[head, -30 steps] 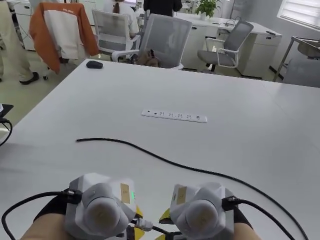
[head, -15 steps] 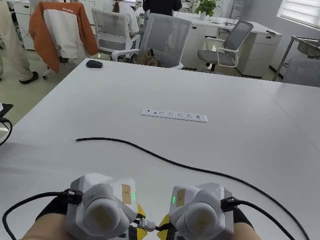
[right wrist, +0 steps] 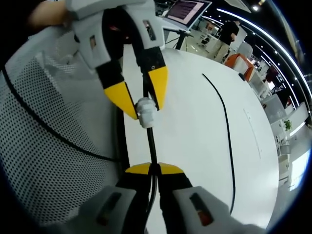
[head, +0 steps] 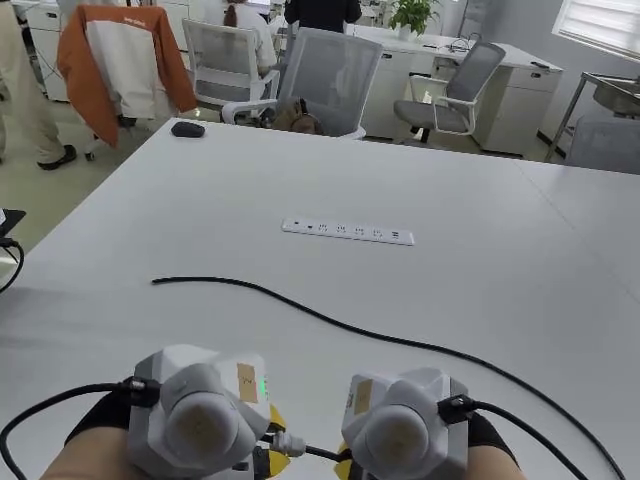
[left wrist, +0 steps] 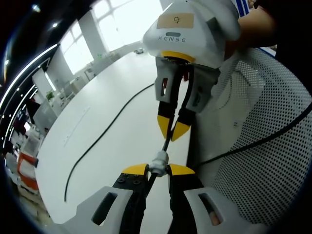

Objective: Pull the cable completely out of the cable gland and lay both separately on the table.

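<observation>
At the table's near edge my left gripper point(head: 274, 440) is shut on the white cable gland point(head: 287, 442). In the left gripper view its yellow-tipped jaws point(left wrist: 157, 169) close on the gland point(left wrist: 158, 160). My right gripper point(head: 343, 463) faces it, shut on the black cable point(right wrist: 150, 146) a short way from the gland point(right wrist: 145, 113). The right gripper's tips point(right wrist: 152, 168) pinch the cable, which still runs into the gland. The rest of the cable point(head: 400, 342) lies in a long curve across the white table point(head: 480, 210).
A white power strip point(head: 348, 232) lies mid-table beyond the cable. A black mouse point(head: 187, 129) sits at the far left edge. Office chairs point(head: 330, 75) and an orange jacket point(head: 120, 55) stand behind the table. A mesh chair point(left wrist: 263, 112) is close under my hands.
The two grippers have drawn slightly apart, and a short stretch of black cable now shows between the gland and the right gripper. The cable on the table has barely shifted.
</observation>
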